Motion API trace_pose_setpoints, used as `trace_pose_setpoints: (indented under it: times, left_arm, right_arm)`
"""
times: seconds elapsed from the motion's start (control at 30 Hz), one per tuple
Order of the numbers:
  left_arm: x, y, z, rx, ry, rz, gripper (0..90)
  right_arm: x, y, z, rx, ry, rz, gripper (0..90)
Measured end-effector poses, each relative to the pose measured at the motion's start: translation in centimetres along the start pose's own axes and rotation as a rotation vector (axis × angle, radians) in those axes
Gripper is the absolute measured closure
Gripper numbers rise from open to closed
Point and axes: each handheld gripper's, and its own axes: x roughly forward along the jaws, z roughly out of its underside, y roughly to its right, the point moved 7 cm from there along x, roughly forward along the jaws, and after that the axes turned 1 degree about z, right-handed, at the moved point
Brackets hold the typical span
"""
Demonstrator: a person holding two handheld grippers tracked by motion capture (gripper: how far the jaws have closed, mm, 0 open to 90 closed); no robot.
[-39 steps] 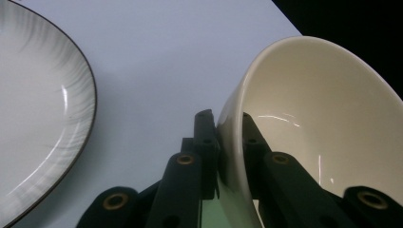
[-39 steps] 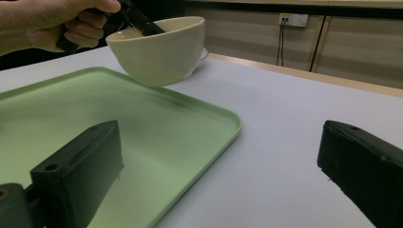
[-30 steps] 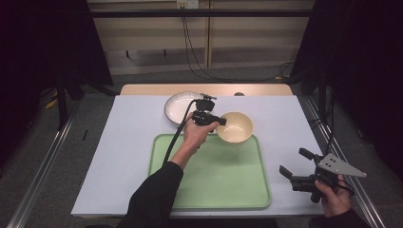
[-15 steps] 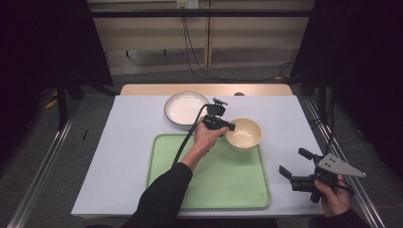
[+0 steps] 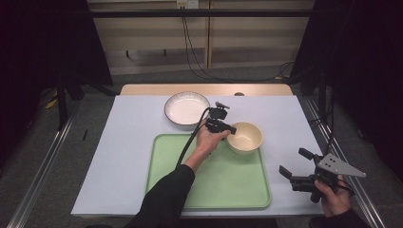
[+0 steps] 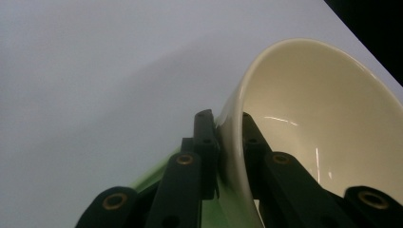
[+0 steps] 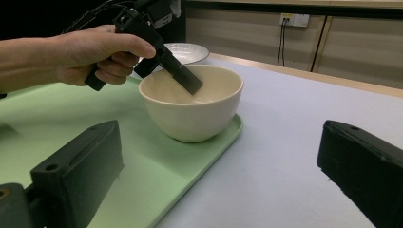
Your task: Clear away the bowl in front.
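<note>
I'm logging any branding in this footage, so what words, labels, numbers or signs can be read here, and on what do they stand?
None can be read: the cream bowl, the green tray, the white plate and both grippers, left gripper and right gripper, carry no visible lettering.
The wall socket is too small and blurred to show any marking.

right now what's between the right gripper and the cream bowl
Nothing stands between them. In the high view, the right gripper and the cream bowl are separated by bare green tray and white table cover.
</note>
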Motion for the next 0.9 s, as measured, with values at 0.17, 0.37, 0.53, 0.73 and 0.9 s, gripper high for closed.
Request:
trace_pose_setpoints:
  times: [0.17,0.37,0.53,0.73,0.9]
  left_arm:
    - [0.20,0.34,-0.05,0.031,0.004,-0.014,82.1]
    - [0.27,0.44,-0.03,0.043,0.005,-0.021,81.8]
    - [0.30,0.42,-0.02,0.041,-0.001,-0.011,80.5]
    - [0.41,0.50,0.08,0.057,-0.001,-0.015,76.6]
    - [0.17,0.46,-0.14,0.084,0.024,-0.034,67.4]
  right_arm:
    - [0.03,-0.02,0.00,-0.002,-0.001,-0.002,0.9]
    - [0.05,-0.01,0.00,-0.002,-0.002,-0.004,0.9]
    - [0.07,-0.03,0.00,0.001,-0.001,-0.005,0.9]
    - [0.07,-0.01,0.05,-0.003,-0.004,0.001,1.0]
    - [0.04,0.07,0.00,-0.001,0.000,0.006,1.0]
